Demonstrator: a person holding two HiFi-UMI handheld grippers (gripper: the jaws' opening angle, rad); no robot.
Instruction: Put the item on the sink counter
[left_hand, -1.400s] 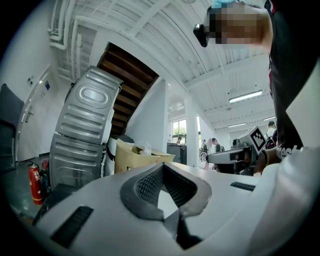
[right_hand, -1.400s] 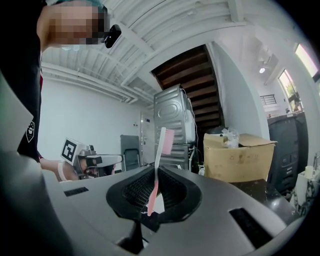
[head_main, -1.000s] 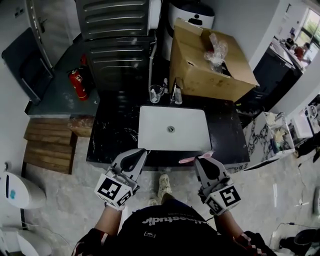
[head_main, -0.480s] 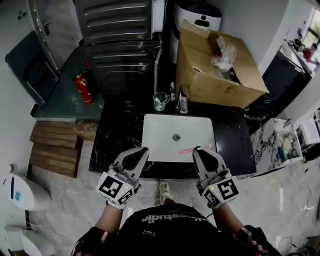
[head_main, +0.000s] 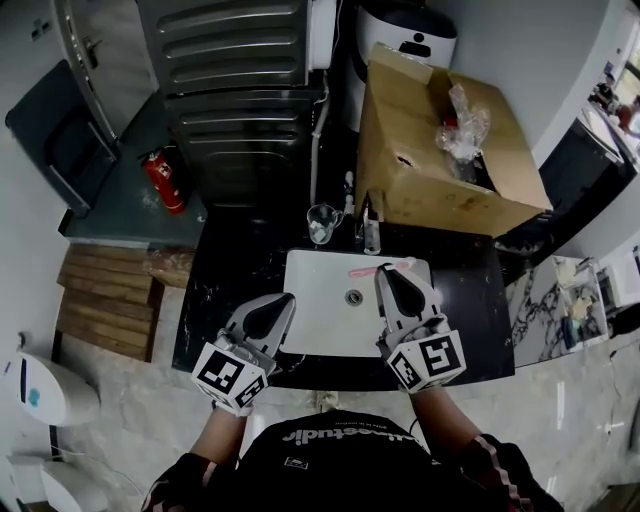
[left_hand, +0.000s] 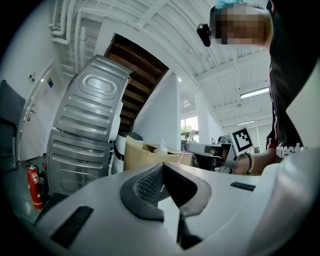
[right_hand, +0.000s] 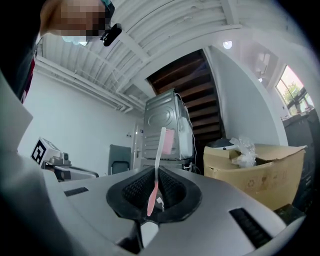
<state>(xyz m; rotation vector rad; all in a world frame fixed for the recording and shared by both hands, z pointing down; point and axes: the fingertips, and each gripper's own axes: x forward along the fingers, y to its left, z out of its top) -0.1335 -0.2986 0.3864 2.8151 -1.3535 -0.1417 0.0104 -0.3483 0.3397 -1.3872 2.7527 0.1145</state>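
The head view is rather dim and soft, and straight lines bend toward its edges. The white sink (head_main: 325, 300) is the brightest part, while the black counter (head_main: 235, 270) around it stays dark, with faint reflections near its left edge. Both gripper views are round fisheye pictures with black corners. In the right gripper view, daylight enters by a window (right_hand: 295, 92) and a ceiling lamp (right_hand: 228, 45) glares; the toothbrush (right_hand: 156, 172) is sharp. In the left gripper view a ceiling light strip (left_hand: 255, 93) shines.
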